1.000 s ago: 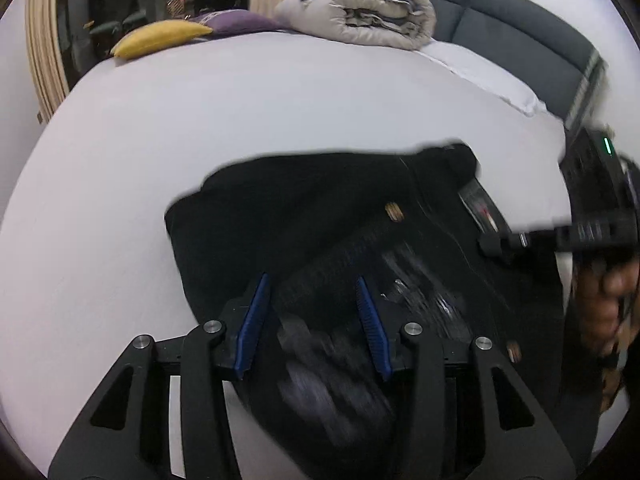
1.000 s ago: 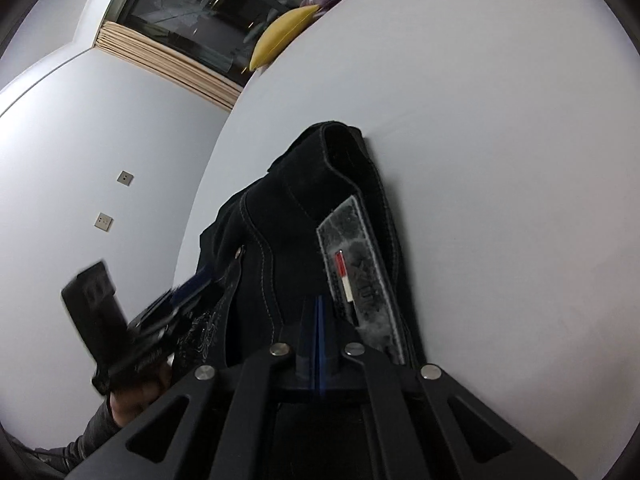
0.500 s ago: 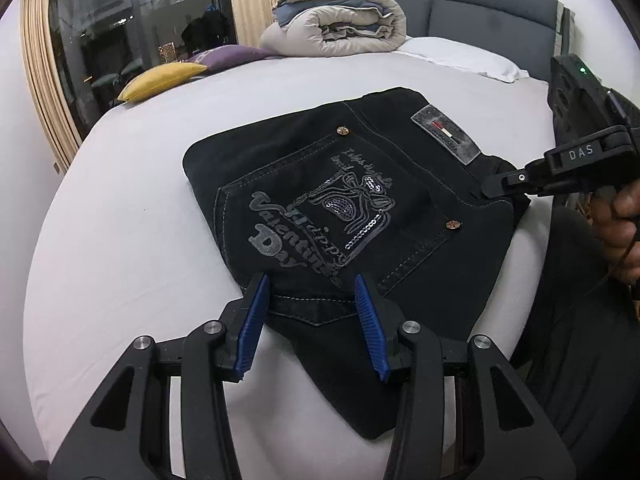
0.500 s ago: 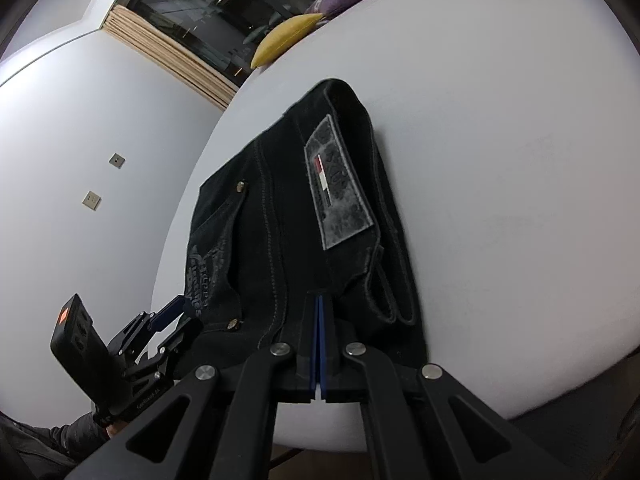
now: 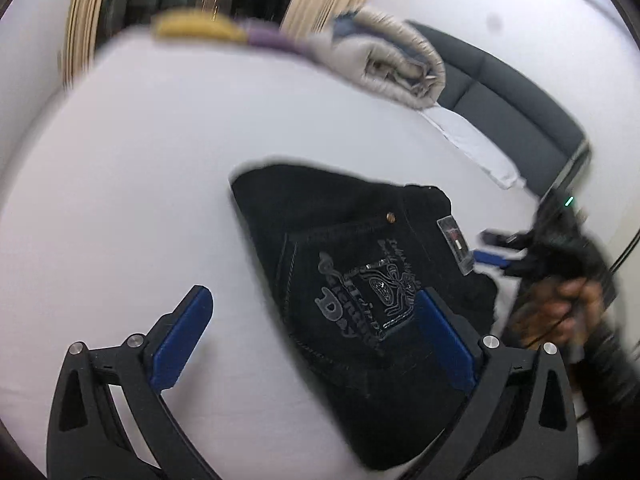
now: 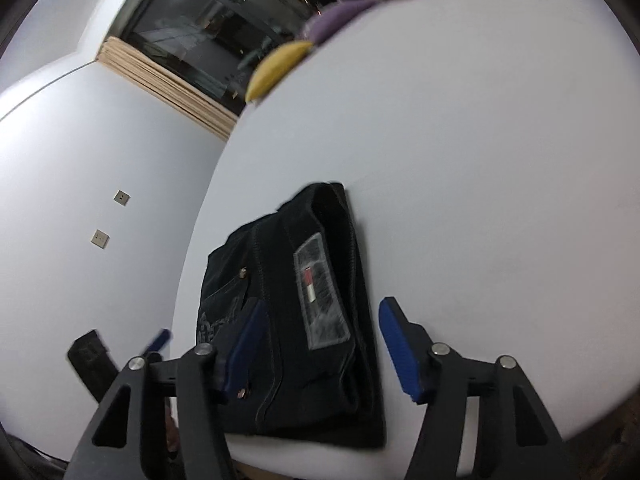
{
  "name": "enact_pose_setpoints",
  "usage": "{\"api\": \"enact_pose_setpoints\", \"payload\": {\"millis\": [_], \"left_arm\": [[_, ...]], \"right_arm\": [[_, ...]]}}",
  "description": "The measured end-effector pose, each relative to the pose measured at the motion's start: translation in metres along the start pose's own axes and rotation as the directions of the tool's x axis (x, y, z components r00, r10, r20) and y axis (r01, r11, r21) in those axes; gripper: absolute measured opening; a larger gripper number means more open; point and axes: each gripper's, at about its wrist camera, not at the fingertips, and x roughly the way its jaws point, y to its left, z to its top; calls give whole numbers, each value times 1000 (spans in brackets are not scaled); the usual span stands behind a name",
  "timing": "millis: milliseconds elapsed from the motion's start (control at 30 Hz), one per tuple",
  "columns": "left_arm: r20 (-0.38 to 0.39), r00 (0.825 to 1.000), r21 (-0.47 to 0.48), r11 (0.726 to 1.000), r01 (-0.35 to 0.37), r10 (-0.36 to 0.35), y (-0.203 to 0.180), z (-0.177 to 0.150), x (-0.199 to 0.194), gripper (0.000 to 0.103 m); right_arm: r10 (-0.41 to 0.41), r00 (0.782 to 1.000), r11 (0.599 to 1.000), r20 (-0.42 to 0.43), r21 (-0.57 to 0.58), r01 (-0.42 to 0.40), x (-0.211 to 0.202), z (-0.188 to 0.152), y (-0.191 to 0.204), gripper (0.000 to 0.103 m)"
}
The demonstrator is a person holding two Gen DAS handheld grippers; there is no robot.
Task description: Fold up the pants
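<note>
While the left tool [image 5: 308, 332] stands with its blue pads spread wide and grasping nothing, the black pants [image 5: 360, 264] lie folded into a compact bundle on the white bed [image 5: 140, 168], back pocket embroidery and waistband patch facing up. One pad hangs over bare sheet, the other over the pants' near edge. To the right, the right tool [image 5: 496, 248] sits just beside the waistband, held by a hand [image 5: 560, 304]. A rolled duvet [image 5: 400, 68] and yellow cushion [image 5: 192, 28] lie at the far end.

From the right wrist view, the right tool [image 6: 320, 344] is likewise released, its pads apart on either side of the pants [image 6: 288, 320], which sit near the bed's [image 6: 480, 160] edge. Whether the pads touch the fabric cannot be told. The left tool [image 6: 156, 340] shows blurred at lower left.
</note>
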Motion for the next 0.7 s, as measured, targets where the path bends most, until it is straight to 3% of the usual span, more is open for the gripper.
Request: {"api": "enact_pose_setpoints", "payload": {"millis": [100, 200, 267, 300, 333, 500, 700], "left_arm": [[-93, 993, -146, 987, 65, -79, 21, 7, 30, 100], [-129, 988, -150, 987, 63, -83, 22, 14, 47, 91], [-160, 984, -132, 989, 60, -81, 17, 17, 56, 72], [-184, 979, -127, 990, 60, -83, 14, 18, 63, 55], [-199, 977, -123, 991, 54, -78, 12, 20, 68, 52], [-187, 979, -119, 991, 58, -80, 12, 24, 67, 38], [-146, 983, -113, 989, 96, -112, 15, 43, 41, 26]], "right_arm": [[-16, 995, 999, -94, 26, 19, 34, 7, -8, 54], [2, 992, 999, -128, 51, 5, 54, 10, -9, 46], [8, 991, 999, -134, 53, -1, 60, 12, -7, 43], [3, 990, 999, -142, 53, 5, 65, 13, -6, 41], [1, 989, 999, -147, 54, 7, 67, 14, -6, 40], [-40, 989, 999, -145, 26, 44, 69, 12, 4, 27], [-74, 995, 995, -62, -76, 69, 49, 11, 50, 20]]}}
